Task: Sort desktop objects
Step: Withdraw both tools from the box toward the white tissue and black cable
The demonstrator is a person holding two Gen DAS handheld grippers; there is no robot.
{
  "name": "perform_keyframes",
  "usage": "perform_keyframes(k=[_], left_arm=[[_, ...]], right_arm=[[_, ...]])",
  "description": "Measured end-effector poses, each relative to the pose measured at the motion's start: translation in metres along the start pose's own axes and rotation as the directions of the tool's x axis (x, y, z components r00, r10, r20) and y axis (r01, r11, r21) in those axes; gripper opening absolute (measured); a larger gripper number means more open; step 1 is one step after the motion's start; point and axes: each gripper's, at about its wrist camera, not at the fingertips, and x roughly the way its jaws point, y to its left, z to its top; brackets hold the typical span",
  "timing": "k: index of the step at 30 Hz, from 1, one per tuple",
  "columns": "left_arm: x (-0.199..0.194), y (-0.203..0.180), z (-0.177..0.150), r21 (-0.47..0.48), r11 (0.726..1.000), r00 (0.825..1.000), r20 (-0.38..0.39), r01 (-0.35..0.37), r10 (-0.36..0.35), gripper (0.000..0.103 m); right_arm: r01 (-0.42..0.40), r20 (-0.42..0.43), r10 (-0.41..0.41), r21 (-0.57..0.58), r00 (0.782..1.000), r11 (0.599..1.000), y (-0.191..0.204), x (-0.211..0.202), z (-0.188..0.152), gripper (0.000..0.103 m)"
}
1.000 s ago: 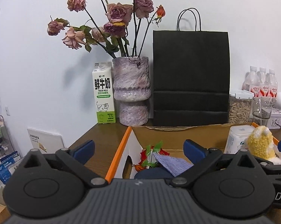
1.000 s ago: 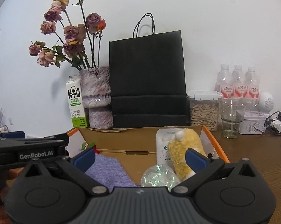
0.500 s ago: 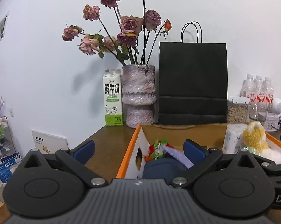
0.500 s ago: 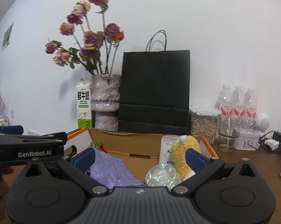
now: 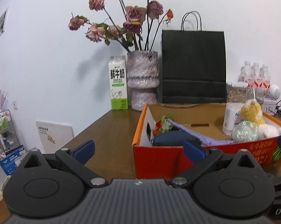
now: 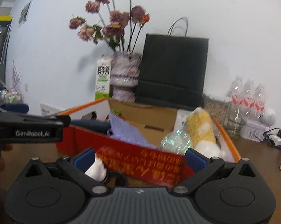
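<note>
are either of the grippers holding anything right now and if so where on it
No. The left gripper and the right gripper both have open jaws with nothing between them, in front of the red box.

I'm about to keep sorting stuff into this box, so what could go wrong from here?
1. The yellow plush toy stands tall against the red box rim and the shiny ball sits loose beside it; a nudge may tip or roll them.
2. The vase of dried roses and milk carton stand just behind the box; pushing it back might topple them.
</note>
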Motion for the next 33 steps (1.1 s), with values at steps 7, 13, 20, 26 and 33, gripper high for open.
perform_keyframes(k=[7, 13, 20, 26, 33], left_arm=[[0.005, 0.004, -0.005, 0.007, 1.0, 0.997, -0.076, 0.008, -0.008, 0.103], [0.007, 0.005, -0.008, 0.026, 1.0, 0.993, -0.12, 0.015, -0.012, 0.103], [0.01, 0.006, -0.009, 0.042, 0.999, 0.988, -0.153, 0.013, -0.007, 0.103], [0.009, 0.006, -0.009, 0.046, 0.999, 0.987, -0.157, 0.023, -0.015, 0.103], [0.009, 0.006, -0.01, 0.048, 0.999, 0.987, -0.163, 0.024, -0.016, 0.103]], right_arm=[[-0.046, -0.127, 0.047, 0.009, 0.991, 0.999, 0.002, 0.012, -0.007, 0.103], [-0.08, -0.214, 0.084, 0.028, 0.973, 0.996, 0.001, 0.021, -0.011, 0.1], [-0.119, -0.233, 0.128, 0.053, 0.964, 0.991, -0.001, 0.025, -0.011, 0.084], [-0.192, -0.229, 0.205, 0.079, 0.952, 0.978, -0.001, 0.031, -0.008, 0.073], [-0.223, -0.22, 0.236, 0.08, 0.947, 0.971, 0.0, 0.027, -0.009, 0.044]])
